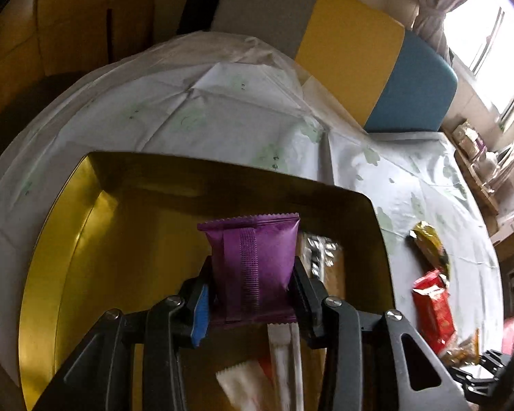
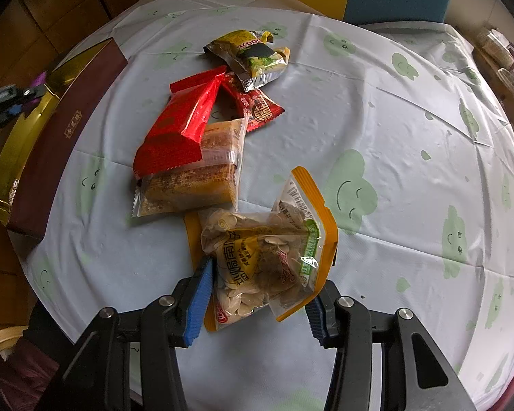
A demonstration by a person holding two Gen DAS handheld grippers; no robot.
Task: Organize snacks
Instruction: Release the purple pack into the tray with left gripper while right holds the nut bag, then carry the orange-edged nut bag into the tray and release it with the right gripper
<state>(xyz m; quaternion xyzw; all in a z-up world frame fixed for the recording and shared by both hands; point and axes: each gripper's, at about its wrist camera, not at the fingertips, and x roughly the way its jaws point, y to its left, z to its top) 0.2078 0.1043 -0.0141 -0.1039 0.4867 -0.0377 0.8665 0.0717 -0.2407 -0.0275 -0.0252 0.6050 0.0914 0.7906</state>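
Note:
My left gripper point(image 1: 253, 291) is shut on a purple snack packet point(image 1: 257, 257) and holds it over the gold-lined box point(image 1: 65, 246). White and silver packets point(image 1: 284, 352) lie in the box below it. My right gripper point(image 2: 257, 294) is shut on an orange-edged bag of pumpkin seeds point(image 2: 267, 257), low over the table. Beyond it lie a clear cake packet point(image 2: 192, 178), a red packet point(image 2: 181, 126), a small dark red packet point(image 2: 257, 106) and a yellow packet point(image 2: 253, 54).
The box, maroon outside point(image 2: 65, 130), stands at the table's left edge in the right wrist view. The round table has a pale cloth with green clouds point(image 2: 377, 137). A grey, yellow and blue bench point(image 1: 353, 44) stands behind it. Red and yellow packets point(image 1: 431, 304) show right of the box.

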